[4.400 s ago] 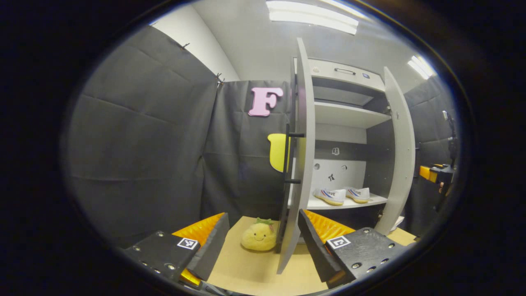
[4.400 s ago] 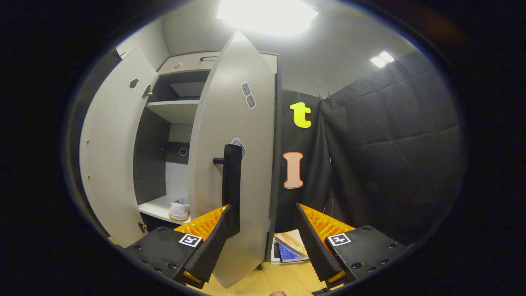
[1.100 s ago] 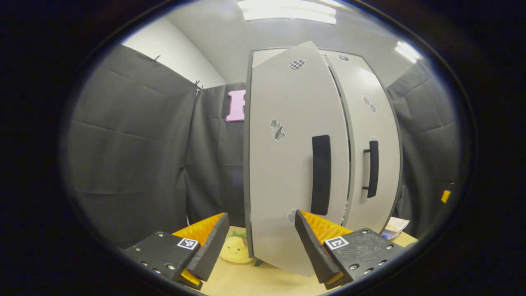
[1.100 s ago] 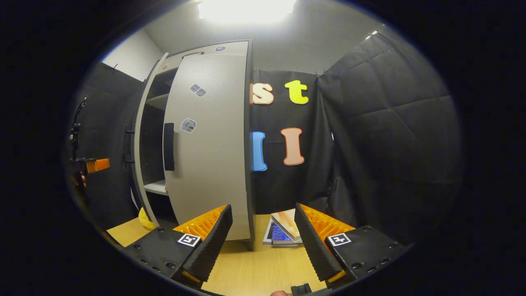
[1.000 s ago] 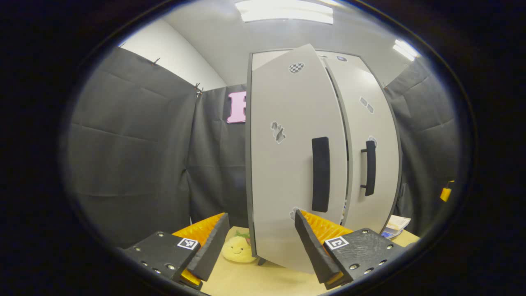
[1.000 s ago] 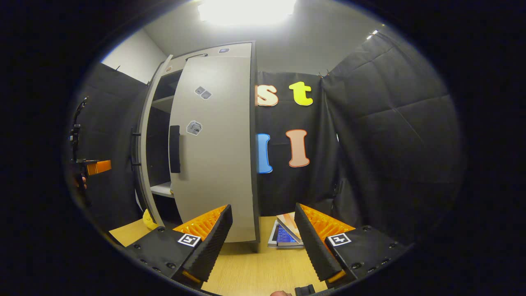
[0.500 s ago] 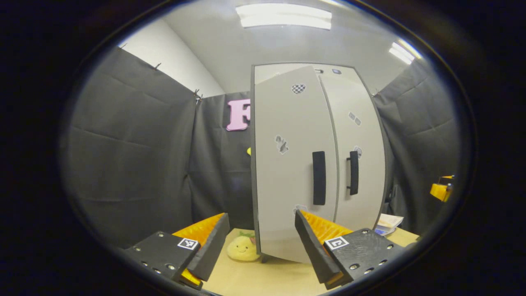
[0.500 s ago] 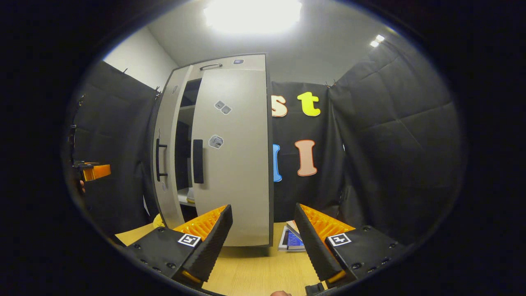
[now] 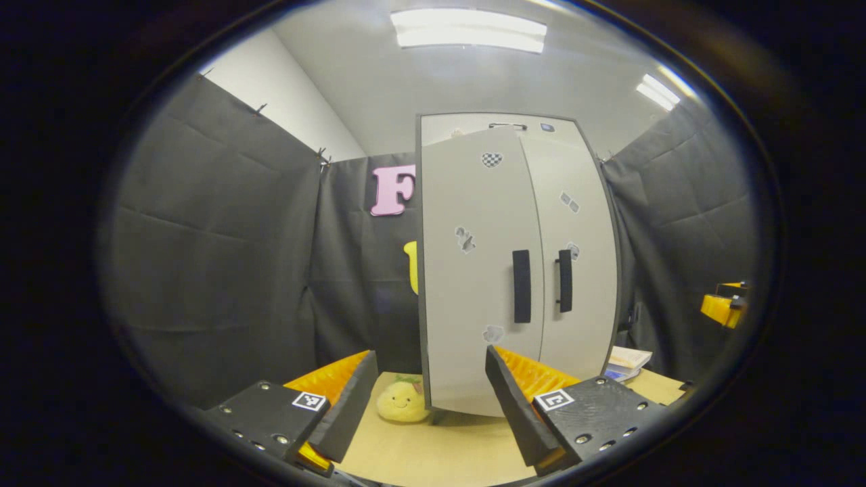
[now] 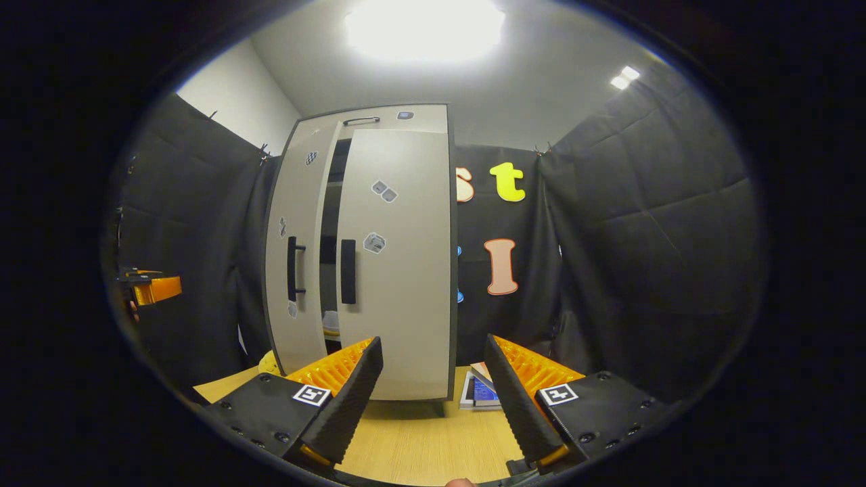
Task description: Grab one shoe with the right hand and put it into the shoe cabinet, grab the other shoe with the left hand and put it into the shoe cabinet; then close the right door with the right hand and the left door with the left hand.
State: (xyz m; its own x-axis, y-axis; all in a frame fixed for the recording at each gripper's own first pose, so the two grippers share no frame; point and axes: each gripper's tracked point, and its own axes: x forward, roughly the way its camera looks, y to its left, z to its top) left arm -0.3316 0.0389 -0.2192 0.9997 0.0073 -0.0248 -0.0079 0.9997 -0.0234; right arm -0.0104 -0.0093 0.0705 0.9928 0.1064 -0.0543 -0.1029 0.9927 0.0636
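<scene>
Left hand-held gripper [image 9: 429, 396]: fingers spread, empty.
Shoe cabinet [image 9: 517, 270]: doors nearly closed.
Plush toy [image 9: 402, 400]: on table [image 9: 433, 453], beside cabinet.

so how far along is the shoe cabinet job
Nearly done. A shoe shows on the shelf through the gap. The right door looks shut. The left door is still slightly ajar. Both the left gripper and the right gripper are open and empty. Left: push that door shut.

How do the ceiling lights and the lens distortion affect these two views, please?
Right gripper view: the ceiling light is blown out to a white patch. Left gripper view: the light strip keeps its outline. Both views: fisheye bows the shoe cabinet doors, yet they stay sharp.
</scene>
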